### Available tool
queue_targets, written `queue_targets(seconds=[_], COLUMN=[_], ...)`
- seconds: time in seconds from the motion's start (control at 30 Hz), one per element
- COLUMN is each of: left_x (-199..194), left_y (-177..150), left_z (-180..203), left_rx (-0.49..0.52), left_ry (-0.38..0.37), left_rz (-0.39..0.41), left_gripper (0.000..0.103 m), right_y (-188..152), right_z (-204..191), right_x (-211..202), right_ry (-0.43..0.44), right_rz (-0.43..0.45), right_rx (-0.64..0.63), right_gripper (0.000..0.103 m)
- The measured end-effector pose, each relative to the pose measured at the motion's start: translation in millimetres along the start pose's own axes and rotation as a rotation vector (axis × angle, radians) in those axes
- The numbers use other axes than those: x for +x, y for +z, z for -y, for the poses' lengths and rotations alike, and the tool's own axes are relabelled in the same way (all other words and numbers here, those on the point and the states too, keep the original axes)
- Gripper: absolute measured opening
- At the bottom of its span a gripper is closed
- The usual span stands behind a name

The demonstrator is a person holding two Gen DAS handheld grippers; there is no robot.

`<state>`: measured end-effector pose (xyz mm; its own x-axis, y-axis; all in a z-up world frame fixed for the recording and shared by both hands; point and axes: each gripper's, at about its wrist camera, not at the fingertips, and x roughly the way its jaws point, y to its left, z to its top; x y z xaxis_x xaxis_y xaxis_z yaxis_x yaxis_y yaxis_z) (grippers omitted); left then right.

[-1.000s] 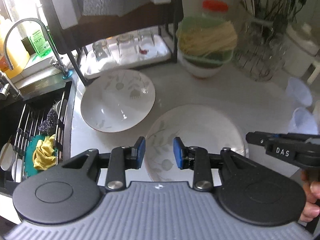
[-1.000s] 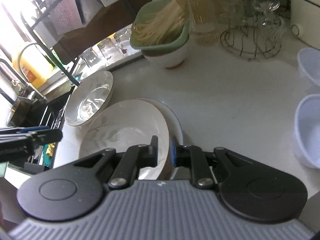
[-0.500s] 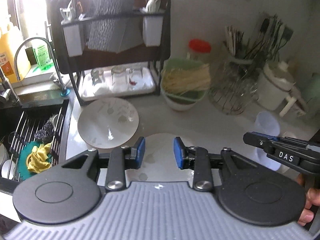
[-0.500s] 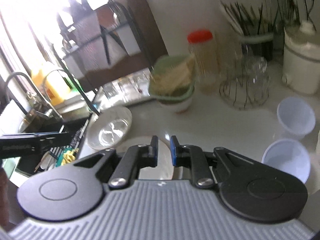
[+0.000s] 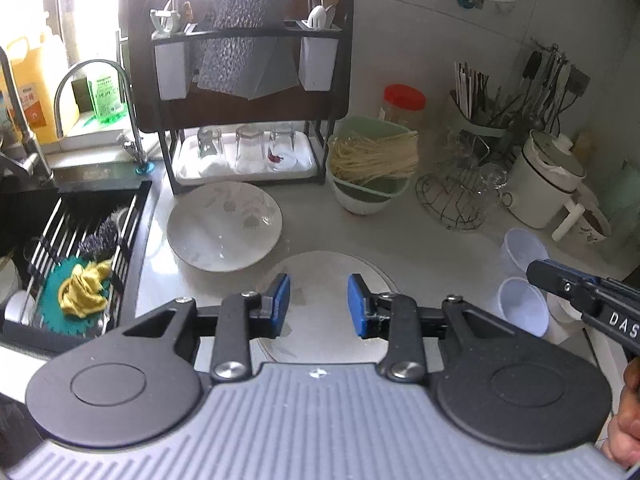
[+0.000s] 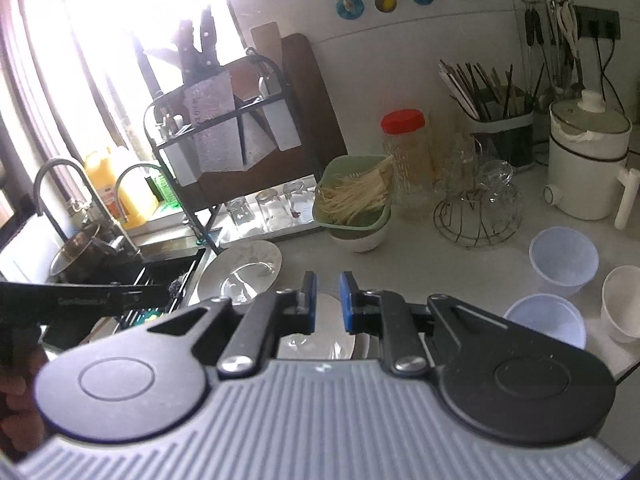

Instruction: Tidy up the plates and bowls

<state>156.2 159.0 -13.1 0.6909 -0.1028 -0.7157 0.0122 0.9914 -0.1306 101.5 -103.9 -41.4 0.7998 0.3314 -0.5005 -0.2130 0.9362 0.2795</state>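
Kitchen counter point(image 5: 420, 236), pale and crowded, with a sink point(image 5: 48, 216) at its left edge under a bright window. Along the back edge: a black rack point(image 5: 248, 80) with upturned glasses, a green strainer of noodles point(image 5: 372, 160) sitting in a white bowl, a red-lidded jar, a wire glass stand point(image 5: 456, 196), a white pot.

Plates: one patterned plate point(image 5: 224, 226) lies near the sink edge, just in front of the rack. A second plate point(image 5: 320, 276) lies at the front edge, directly below both grippers; whether another sits under it cannot be told. Toward the right edge stand two bluish plastic bowls point(image 6: 564, 260) and a white cup point(image 6: 624, 304).

Left gripper point(image 5: 319, 304): fingers apart, nothing between them, above the front plate. Right gripper point(image 6: 327, 300): fingers nearly together, only a narrow gap, gripping nothing.

Judgement: both tools are free, so a fresh pick comes next, probably the plate by the sink or the bowls.

Risks:
- Glazed plates lying flat offer only a thin rim; a shallow pinch could slip and chip one against another.
- Sink edge sits close to the far plate; a nudge could tip it in.
- Light plastic bowls may skid or topple if bumped.
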Motion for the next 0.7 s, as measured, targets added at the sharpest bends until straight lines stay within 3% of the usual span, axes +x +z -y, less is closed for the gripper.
queue_targets(seconds=[0.4, 0.7], left_x=[7.9, 6.8], left_y=[-37.5, -50.1], left_z=[28.9, 33.8], left_rx=[-0.046, -0.043], left_ry=[-0.024, 0.006], left_rz=[-0.042, -0.045], left_gripper=[0.037, 0.051], right_y=[-28.6, -36.0], right_z=[15.7, 24.6], right_x=[-25.9, -33.6], right_ry=[-0.017, -0.014], right_rz=[-0.029, -0.037], right_rx=[-0.053, -0.062], right_gripper=[0.017, 0.017])
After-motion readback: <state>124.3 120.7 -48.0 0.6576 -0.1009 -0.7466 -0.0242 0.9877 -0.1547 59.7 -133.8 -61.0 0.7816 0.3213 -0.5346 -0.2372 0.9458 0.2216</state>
